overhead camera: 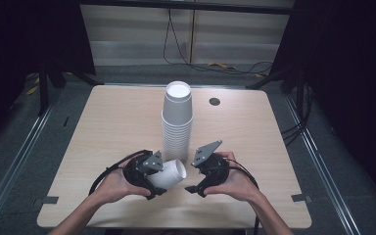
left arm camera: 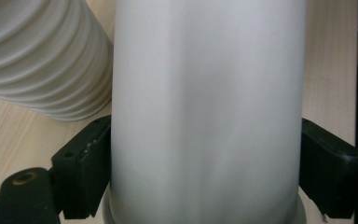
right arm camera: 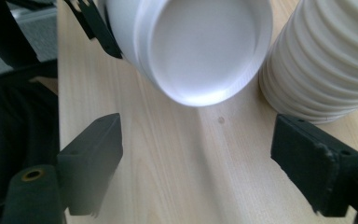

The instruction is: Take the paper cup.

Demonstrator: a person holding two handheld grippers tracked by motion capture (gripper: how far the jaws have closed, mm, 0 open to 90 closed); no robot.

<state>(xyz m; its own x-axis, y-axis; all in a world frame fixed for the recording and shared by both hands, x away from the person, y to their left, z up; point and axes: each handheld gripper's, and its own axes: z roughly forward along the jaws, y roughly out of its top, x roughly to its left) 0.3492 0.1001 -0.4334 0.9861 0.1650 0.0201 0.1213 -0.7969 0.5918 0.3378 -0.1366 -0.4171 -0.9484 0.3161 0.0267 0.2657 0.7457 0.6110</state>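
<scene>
Up close, the left gripper (left arm camera: 205,172) clamps a white paper cup (left arm camera: 208,107) by its sides near the table's (overhead camera: 112,122) front edge; the right gripper (right arm camera: 212,163) gapes wide, facing its mouth, the cup stack (overhead camera: 176,122) just behind.

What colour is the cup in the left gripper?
Plain white, no print; the cup shows best in the left gripper view.

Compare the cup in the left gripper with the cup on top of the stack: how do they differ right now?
The held cup lies tilted on its side between the left gripper jaws; the top cup stands upside down, base up. The held cup is alone and clear of the stack; the top cup is nested over the others. The held cup's end faces the open right gripper. Both are plain white paper cups.
</scene>
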